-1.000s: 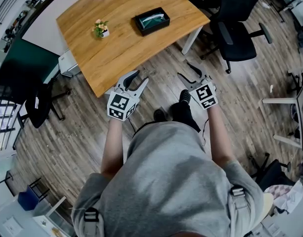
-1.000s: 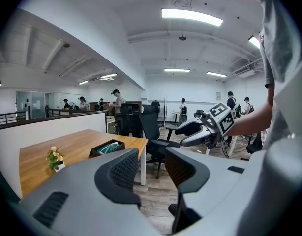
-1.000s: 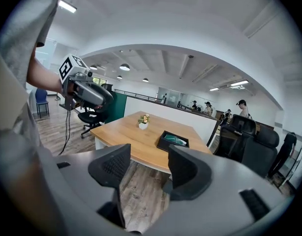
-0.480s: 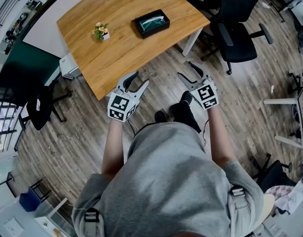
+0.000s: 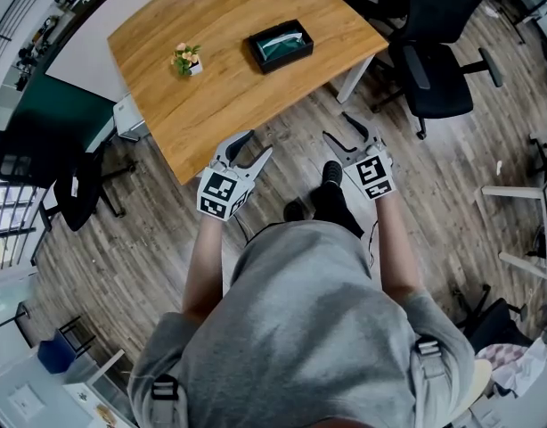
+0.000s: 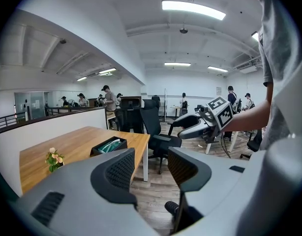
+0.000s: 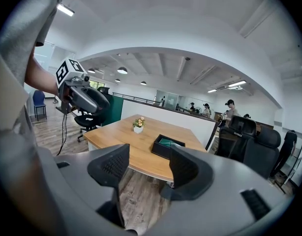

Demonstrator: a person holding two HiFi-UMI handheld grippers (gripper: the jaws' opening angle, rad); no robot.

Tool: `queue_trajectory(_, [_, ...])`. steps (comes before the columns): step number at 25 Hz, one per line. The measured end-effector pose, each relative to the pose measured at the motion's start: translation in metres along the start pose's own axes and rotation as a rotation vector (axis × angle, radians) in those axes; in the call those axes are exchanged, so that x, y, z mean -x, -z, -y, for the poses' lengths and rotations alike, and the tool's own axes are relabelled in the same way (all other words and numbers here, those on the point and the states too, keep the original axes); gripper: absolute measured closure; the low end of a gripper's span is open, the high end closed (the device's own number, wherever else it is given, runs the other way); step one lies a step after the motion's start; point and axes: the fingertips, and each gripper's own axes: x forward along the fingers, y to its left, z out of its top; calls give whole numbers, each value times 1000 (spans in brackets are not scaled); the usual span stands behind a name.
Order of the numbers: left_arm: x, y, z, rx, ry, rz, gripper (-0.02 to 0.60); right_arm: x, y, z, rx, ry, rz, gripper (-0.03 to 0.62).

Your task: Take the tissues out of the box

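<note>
A black tissue box point(image 5: 279, 45) with greenish tissue showing in its top lies on the wooden table point(image 5: 220, 96); the same box point(image 6: 108, 146) point(image 7: 167, 146) appears in both gripper views. My left gripper point(image 5: 257, 143) point(image 6: 152, 163) hangs over the floor just off the table's near edge, open, its jaws just opened wider with nothing between them. My right gripper point(image 5: 337, 125) point(image 7: 149, 163) hangs beside the table's near right corner, open and empty, its jaws having just widened and then eased in slightly. Both are well short of the box.
A small flower pot point(image 5: 186, 59) stands on the table left of the box. Black office chairs point(image 5: 432, 68) crowd the table's right end, and another chair point(image 5: 77, 190) is at the left. A white table leg point(image 5: 352, 71) and my shoes point(image 5: 330, 178) are near the grippers.
Both grippers have edged a little toward the table. The left gripper's jaws stand slightly wider than a second ago. The box and flower pot have not moved on the table.
</note>
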Motion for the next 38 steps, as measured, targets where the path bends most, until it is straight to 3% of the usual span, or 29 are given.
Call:
queue_trajectory(18, [-77,-30,-58,18,-76,-55,365,-75,3,76,18,-111,-21,335])
queue_trajectory(38, [-139,-52,-71,71,-228,-59,367,-106,28,139,80,-278,-50,339])
